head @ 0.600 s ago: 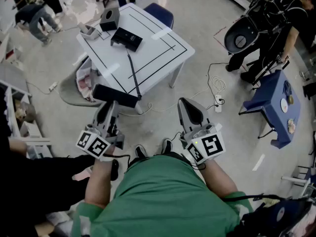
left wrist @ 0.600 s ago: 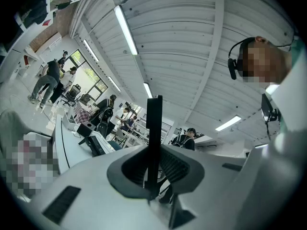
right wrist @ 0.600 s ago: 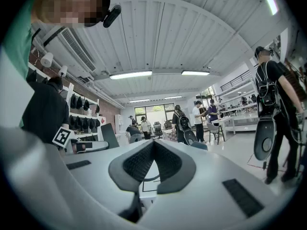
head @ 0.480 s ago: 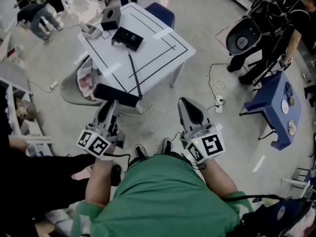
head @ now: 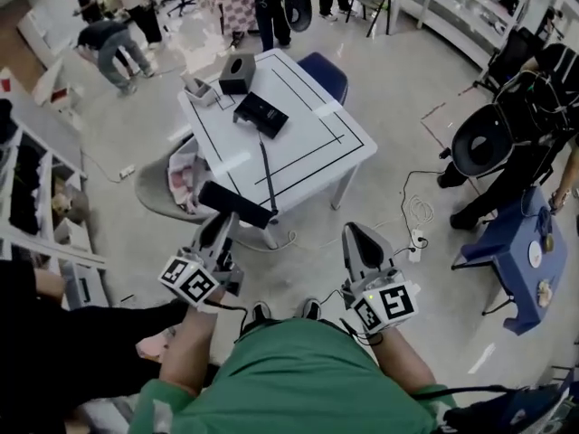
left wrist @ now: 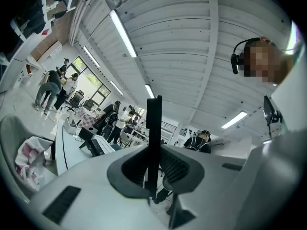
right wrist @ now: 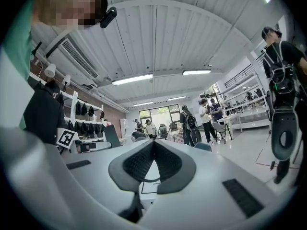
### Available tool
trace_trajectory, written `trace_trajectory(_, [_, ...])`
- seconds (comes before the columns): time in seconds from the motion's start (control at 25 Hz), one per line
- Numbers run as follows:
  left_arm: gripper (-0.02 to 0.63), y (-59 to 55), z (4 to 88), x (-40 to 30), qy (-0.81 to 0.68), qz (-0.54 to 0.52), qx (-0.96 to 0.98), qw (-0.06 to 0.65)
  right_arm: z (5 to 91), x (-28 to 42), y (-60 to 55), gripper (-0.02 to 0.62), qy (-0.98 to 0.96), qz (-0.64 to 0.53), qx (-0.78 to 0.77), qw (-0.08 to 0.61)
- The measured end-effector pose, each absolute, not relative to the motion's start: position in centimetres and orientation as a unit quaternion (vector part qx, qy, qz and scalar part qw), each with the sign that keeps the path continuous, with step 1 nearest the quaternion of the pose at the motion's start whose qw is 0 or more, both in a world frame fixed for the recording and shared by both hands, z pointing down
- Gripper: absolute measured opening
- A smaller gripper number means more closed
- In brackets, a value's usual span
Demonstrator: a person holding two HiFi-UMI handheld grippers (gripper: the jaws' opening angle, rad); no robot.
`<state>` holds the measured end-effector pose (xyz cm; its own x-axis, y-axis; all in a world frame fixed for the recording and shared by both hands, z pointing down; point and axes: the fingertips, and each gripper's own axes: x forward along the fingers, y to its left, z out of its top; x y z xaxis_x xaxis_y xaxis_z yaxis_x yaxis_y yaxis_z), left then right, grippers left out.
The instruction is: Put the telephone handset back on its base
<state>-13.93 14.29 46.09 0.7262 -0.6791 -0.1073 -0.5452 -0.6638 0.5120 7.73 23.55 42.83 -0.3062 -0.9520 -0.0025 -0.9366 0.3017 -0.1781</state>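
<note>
In the head view my left gripper (head: 223,227) is shut on the black telephone handset (head: 237,204), which lies crosswise in its jaws just off the white table's (head: 308,138) near edge. A dark cord (head: 267,165) runs from the handset across the table to the black telephone base (head: 261,114). In the left gripper view the handset (left wrist: 153,128) shows edge-on as an upright black bar between the pads, with the base (left wrist: 95,146) on the table beyond. My right gripper (head: 360,242) hangs to the right over the floor, shut and empty; its pads (right wrist: 165,162) meet at the tips.
A black tissue box (head: 237,73) and a small grey tray (head: 201,89) stand at the table's far corner. A blue chair (head: 324,73) is behind the table and a grey seat with cloth (head: 176,174) to its left. Several people stand around the room; cables (head: 416,211) lie on the floor.
The table now sits nearer to the grippers and more to the right in the head view. The left gripper keeps its hold on the handset; the right stays shut.
</note>
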Motion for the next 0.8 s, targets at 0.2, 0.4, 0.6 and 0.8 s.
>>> trace_trajectory(0.2, [0.080,12.9,45.2,-12.2,-0.354,-0.143,0.898,0.217,41.1,10.9,21.4,0.023,0.815,-0.030,-0.576,0.046])
trace_trajectory(0.4, [0.080,12.0,43.8,-11.2,-0.368,-0.136,0.896,0.206,37.4,14.2,16.3,0.021,0.814,0.041,-0.579,0.035])
trace_trajectory(0.6, [0.080,9.8,42.5,-10.2,-0.367,-0.142,0.901,0.182,36.9,15.3,10.0,0.022,0.819,0.027,-0.572,0.045])
trace_trajectory(0.8, [0.080,7.5,43.4,-10.4,-0.369,-0.154,0.896,0.195,37.8,13.3,7.3,0.021,0.827,0.001,-0.559,0.052])
